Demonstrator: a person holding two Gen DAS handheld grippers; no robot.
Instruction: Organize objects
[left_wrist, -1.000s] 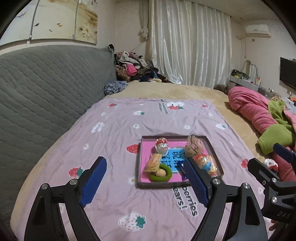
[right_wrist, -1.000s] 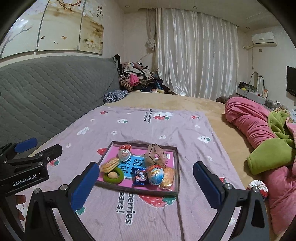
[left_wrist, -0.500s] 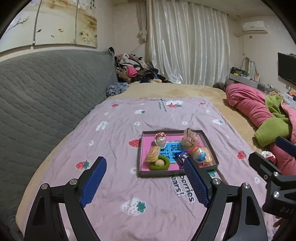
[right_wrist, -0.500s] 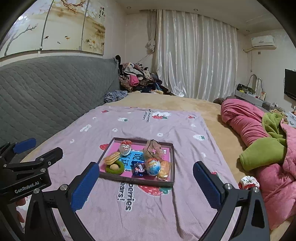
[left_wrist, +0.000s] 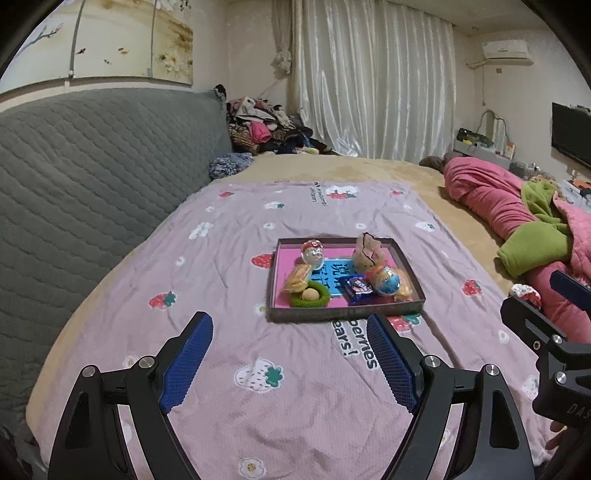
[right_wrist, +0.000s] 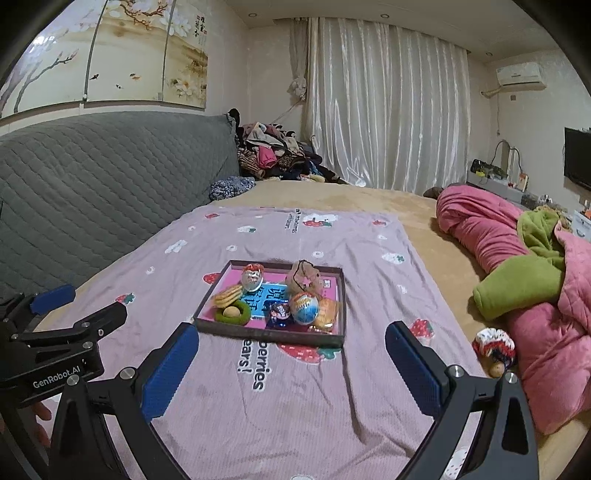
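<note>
A shallow brown tray (left_wrist: 343, 314) with a pink floor sits on the strawberry-print blanket (left_wrist: 221, 280); it also shows in the right wrist view (right_wrist: 273, 334). It holds a blue toy egg (left_wrist: 386, 280), a green ring (left_wrist: 310, 300) with a small ball in it, biscuits (left_wrist: 296, 277), a blue snack packet (left_wrist: 356, 290), a tan pouch (left_wrist: 369, 253) and a clear ball (left_wrist: 314, 253). My left gripper (left_wrist: 288, 363) is open and empty, well short of the tray. My right gripper (right_wrist: 290, 369) is open and empty, also short of it.
A grey quilted headboard (left_wrist: 92, 166) runs along the left. Pink and green bedding (right_wrist: 524, 277) is piled at the right. A small knitted item (right_wrist: 495, 347) lies on the bed beside the blanket's right edge. Clothes (right_wrist: 273, 155) are heaped at the far end.
Both grippers have pulled back from the tray, which now looks smaller and farther. Both stay open and empty. The tray's contents have not moved.
</note>
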